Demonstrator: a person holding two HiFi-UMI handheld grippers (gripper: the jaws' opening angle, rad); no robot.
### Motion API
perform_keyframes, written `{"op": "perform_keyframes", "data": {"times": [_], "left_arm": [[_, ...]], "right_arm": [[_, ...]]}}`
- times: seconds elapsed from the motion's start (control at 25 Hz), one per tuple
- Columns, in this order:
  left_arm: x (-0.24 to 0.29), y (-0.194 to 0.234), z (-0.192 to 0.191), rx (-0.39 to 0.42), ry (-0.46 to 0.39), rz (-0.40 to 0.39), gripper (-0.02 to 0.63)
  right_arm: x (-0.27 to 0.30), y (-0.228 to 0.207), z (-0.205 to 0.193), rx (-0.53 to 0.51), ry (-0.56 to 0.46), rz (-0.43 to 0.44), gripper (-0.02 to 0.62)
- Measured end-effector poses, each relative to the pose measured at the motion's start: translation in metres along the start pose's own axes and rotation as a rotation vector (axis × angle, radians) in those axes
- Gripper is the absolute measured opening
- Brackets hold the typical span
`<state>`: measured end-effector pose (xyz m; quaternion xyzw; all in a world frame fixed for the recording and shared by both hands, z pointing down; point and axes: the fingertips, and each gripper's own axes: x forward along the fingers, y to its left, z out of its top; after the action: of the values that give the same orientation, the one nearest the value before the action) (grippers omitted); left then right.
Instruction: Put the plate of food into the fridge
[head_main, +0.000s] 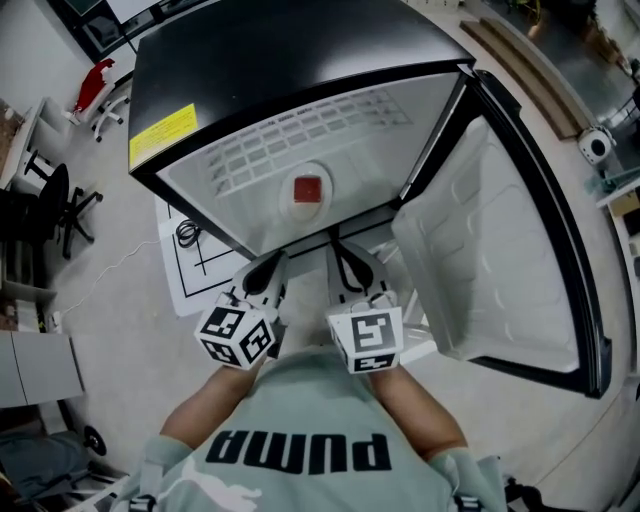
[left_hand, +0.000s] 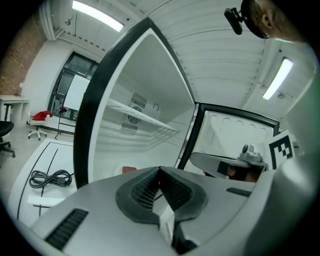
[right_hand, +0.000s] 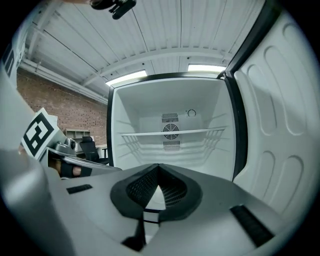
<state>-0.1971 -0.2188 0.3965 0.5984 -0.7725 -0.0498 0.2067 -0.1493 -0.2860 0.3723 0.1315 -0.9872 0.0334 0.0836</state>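
A white plate (head_main: 289, 204) with a red piece of food (head_main: 309, 188) sits on the floor of the open fridge (head_main: 250, 70), under the wire shelf (head_main: 300, 125). In the left gripper view only the red food (left_hand: 129, 169) peeks over the jaws. My left gripper (head_main: 268, 262) (left_hand: 160, 171) is just outside the fridge opening, shut with nothing in it. Beside it, my right gripper (head_main: 345, 256) (right_hand: 158, 168) faces the fridge interior, also shut and empty. The plate is hidden in the right gripper view.
The fridge door (head_main: 500, 250) stands wide open to the right. A white board with a coiled black cable (head_main: 187, 233) lies on the floor at the left. An office chair (head_main: 50, 215) stands further left. The other gripper's marker cube (left_hand: 281, 145) shows at the right of the left gripper view.
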Motion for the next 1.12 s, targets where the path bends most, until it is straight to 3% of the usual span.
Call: {"op": "perform_keyframes", "data": {"times": [0.48, 0.84, 1.12], "left_arm": [[-0.086, -0.006, 0.001, 0.083, -0.031, -0.047, 0.005], [-0.144, -0.016, -0.012, 0.104, -0.056, -0.087, 0.006], [-0.186, -0.017, -0.034, 0.103, -0.031, -0.112, 0.006]], "right_arm": [[-0.035, 0.066, 0.003, -0.013, -0.021, -0.046, 0.005], [-0.080, 0.114, 0.006, -0.047, -0.040, -0.086, 0.005], [-0.109, 0.154, -0.004, -0.062, -0.017, -0.106, 0.005]]}}
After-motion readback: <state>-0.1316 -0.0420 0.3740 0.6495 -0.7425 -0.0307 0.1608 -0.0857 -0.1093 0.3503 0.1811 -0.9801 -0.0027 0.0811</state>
